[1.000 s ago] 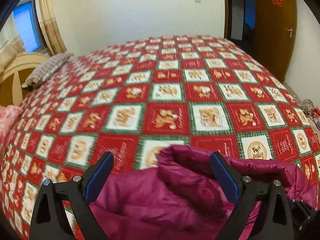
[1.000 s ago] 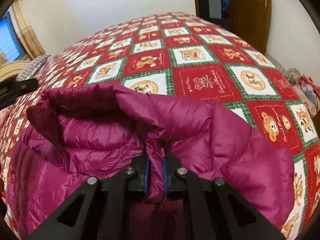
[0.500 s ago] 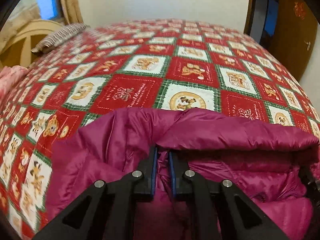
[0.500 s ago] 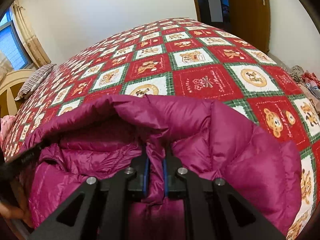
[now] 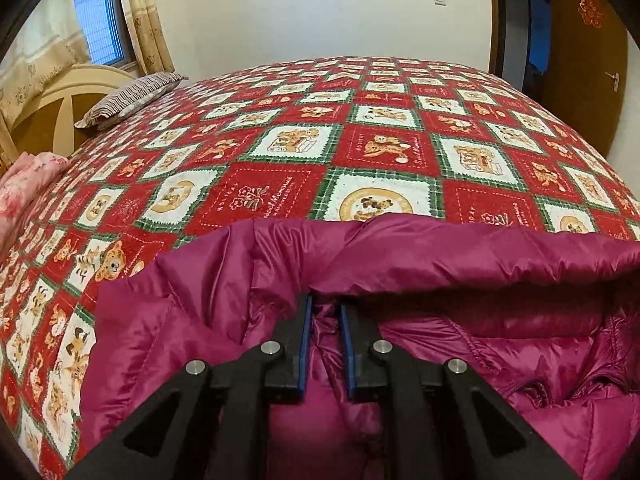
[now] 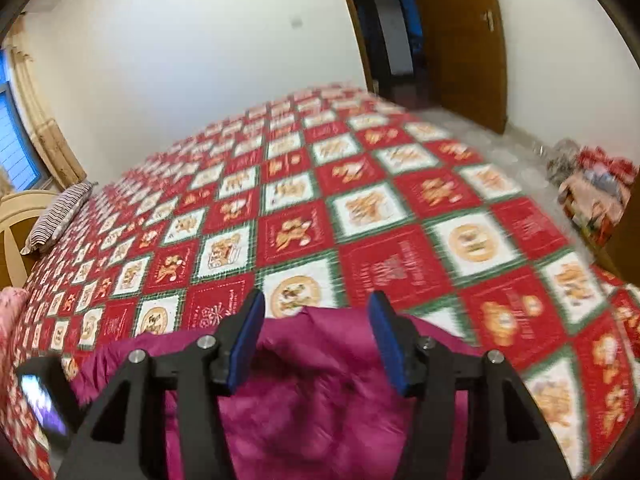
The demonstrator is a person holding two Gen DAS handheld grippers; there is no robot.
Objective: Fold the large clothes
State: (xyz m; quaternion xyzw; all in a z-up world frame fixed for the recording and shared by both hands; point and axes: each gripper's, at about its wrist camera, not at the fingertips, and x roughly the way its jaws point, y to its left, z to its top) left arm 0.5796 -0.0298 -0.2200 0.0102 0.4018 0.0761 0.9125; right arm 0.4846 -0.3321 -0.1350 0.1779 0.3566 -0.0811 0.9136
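Note:
A magenta puffer jacket [image 5: 440, 264] lies on the near part of the bed, its collar or hood edge facing the far side. My left gripper [image 5: 324, 312] is shut on a fold of the jacket near that edge. In the right wrist view the jacket [image 6: 320, 380] lies below my right gripper [image 6: 316, 312], which is open and empty, raised above the fabric. That view is motion-blurred. The left gripper's body [image 6: 40, 396] shows at the lower left of the right wrist view.
The bed carries a red, white and green checked quilt [image 5: 360, 152]. A striped pillow [image 5: 128, 98] and a cream headboard [image 5: 52, 108] are at the left. A pink cloth [image 5: 24, 184] lies at the left edge. A wooden door [image 6: 460, 40] and a pile of things [image 6: 592, 188] are on the right.
My left gripper went from open to shut on the jacket. My right gripper let go of the jacket, opened and lifted away.

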